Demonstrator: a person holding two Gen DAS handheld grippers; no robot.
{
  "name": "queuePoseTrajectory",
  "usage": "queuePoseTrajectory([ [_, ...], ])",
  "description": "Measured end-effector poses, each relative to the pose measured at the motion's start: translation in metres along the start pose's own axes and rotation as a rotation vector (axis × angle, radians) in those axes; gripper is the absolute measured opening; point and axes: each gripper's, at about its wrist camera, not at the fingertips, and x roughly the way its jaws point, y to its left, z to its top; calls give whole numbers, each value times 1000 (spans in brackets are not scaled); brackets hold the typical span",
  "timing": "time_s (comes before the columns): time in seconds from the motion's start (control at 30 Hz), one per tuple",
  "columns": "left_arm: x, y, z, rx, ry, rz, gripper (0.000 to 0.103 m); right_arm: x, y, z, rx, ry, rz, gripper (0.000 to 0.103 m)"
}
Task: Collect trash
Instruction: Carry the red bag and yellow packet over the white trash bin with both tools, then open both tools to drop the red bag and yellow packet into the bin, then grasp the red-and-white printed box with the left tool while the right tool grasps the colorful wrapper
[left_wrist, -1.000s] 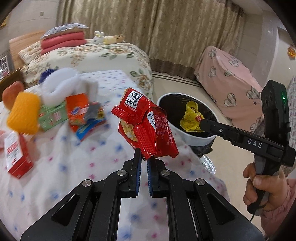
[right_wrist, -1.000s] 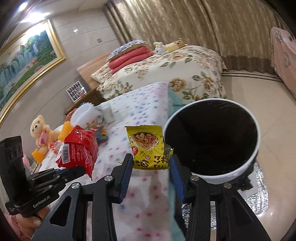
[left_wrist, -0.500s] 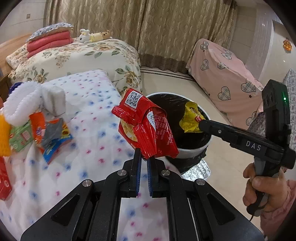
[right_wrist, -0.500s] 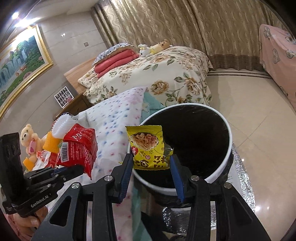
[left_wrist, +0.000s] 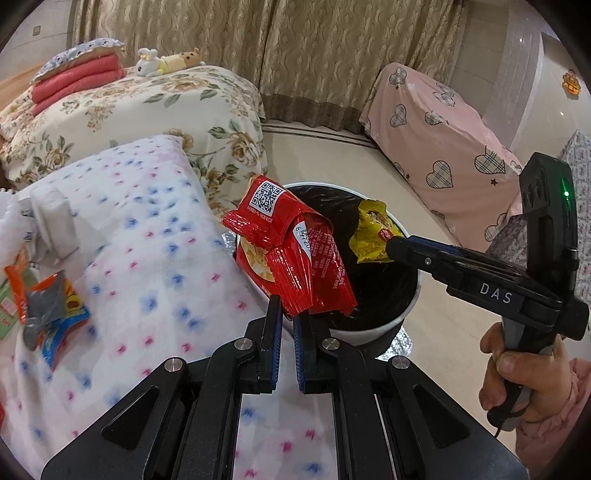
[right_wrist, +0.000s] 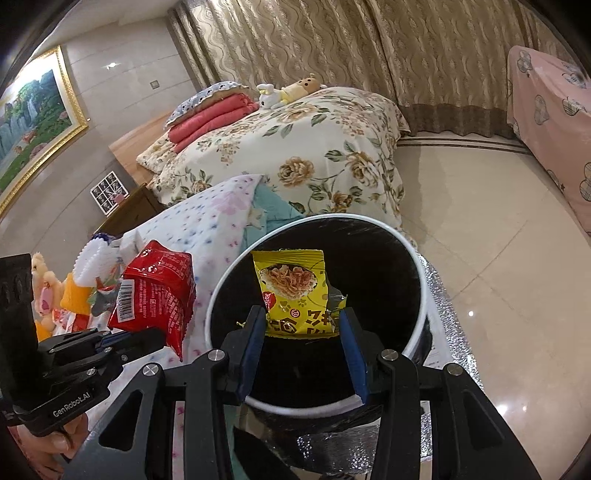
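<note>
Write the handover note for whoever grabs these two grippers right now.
Left gripper: shut on the crumpled red snack wrapper, held at the near rim of the white, black-lined trash bin.
Right gripper: shut on the yellow snack packet, held over the bin's opening.
Done: both pieces lifted and brought to the bin.
Left: release both into it, then fetch the orange and blue wrappers lying on the dotted white bedspread.

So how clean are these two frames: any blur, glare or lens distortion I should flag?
Left wrist view: the spotted blanket is motion-smeared, while the red packet in the left gripper stays sharp; corners are vignetted black. Right wrist view: strong fisheye bending of the curtains, small glare spots on the floor, and the yellow packet is crisp.
</note>
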Motion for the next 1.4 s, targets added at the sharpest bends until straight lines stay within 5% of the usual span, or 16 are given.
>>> queuePoseTrajectory([
  [0.4, 21, -1, 9, -19, 46, -13, 10, 9, -14, 12, 12, 25, -29, 51],
  [0.53, 18, 0, 9, -22, 36, 9, 48, 12, -19, 14, 35, 38, -28, 58],
  [0.57, 15, 1, 7, -25, 23, 7, 50, 12, -19, 14, 37, 35, -29, 62],
  [0.9, -21, 25, -15, -112, -31, 20, 57, -3, -8, 12, 59, -9, -7, 74],
  [1.4, -103, 105, -80, -333, -159, 217, 72, 4, 77, -6, 12, 13, 161, 98],
])
